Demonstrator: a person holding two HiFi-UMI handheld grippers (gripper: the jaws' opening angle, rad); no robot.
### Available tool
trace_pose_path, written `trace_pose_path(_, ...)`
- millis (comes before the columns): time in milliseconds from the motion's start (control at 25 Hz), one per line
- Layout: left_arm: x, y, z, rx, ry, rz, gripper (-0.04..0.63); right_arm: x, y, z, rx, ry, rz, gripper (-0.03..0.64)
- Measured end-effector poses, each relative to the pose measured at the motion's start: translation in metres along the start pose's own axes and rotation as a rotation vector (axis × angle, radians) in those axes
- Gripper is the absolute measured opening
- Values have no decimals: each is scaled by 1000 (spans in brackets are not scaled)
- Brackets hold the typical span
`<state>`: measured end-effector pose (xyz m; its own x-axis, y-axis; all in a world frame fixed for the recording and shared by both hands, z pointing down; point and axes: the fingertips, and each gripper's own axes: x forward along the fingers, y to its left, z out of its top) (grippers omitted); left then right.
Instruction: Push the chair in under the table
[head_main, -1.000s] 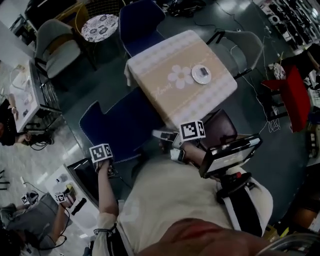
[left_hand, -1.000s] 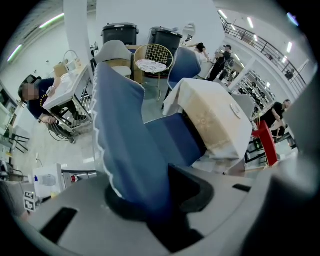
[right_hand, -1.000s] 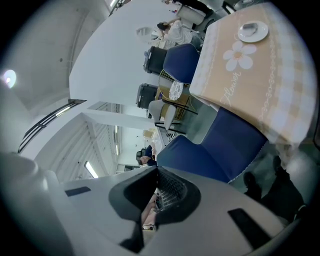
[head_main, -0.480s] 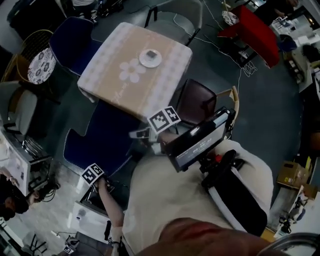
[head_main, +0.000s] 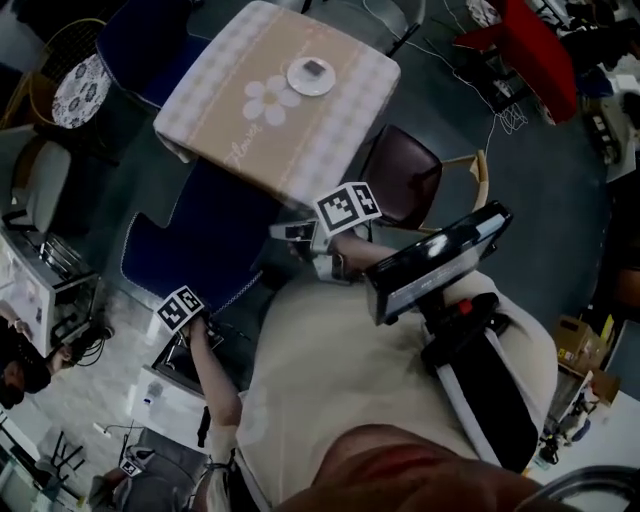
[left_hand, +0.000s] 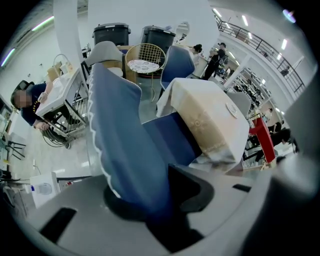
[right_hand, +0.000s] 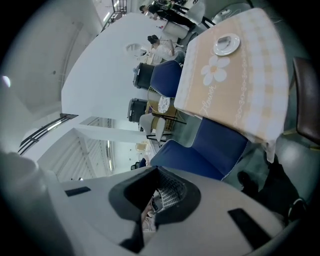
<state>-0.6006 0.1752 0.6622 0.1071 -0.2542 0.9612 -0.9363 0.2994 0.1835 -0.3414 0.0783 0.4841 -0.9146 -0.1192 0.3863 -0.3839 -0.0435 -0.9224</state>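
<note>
Table (head_main: 330, 135) bears one plate (head_main: 311, 75) — left claw (left_hand: 155, 196) pinches chair (left_hand: 125, 140), right claw (right_hand: 151, 199) pressed together.

The left gripper (head_main: 185, 318), grey plastic topped by a square-marker cube, sits at the lower left of the head view on a bare outstretched forearm (head_main: 222, 395), pointing steeply down, its jaws clamped on the blue padded chair back (left_hand: 125, 145). The right gripper (head_main: 298, 236), near frame centre, tilts slightly downward, jaws closed together and empty

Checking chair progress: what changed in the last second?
The head view swung; the table sits higher and further left in it. The left tongs stay clamped on the blue chair, the right tongs stay shut, empty. Whether the chair slid in is unclear.
</note>
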Motion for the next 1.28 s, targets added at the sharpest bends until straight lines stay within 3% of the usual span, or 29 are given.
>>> trace_pose_path(160, 12, -7, 13, 37, 1, -13, 123, -5, 0, 8, -50, -35, 25, 9)
trace_pose_path(240, 16, -9, 5, 24, 2, -14, 123, -3, 1, 5, -25, -29, 65, 9)
trace_pose_path(360, 16, 1, -2, -35, -16, 2, 123, 9, -10, 5, -14, 27, 0, 9)
trace_pose_path(520, 18, 2, 11, -21, -22, -3, 123, 22, -13, 14, -66, 31, -45, 9)
trace_pose_path(720, 14, -1, 8, -11, -17, -1, 123, 28, -4, 5, -84, 60, -45, 9)
trace_pose_path(1000, 10, -2, 17, -9, -76, -55, 123, 44, 9, -4, -129, 113, -64, 9)
trace_pose_path(1200, 4, 23, 42, 64, -173, 63, 123, 47, 4, -1, -178, 127, -65, 9)
trace_pose_path(1280, 5, 19, 35, 35, -143, 33, 121, 49, 3, -2, -178, 132, -68, 9)
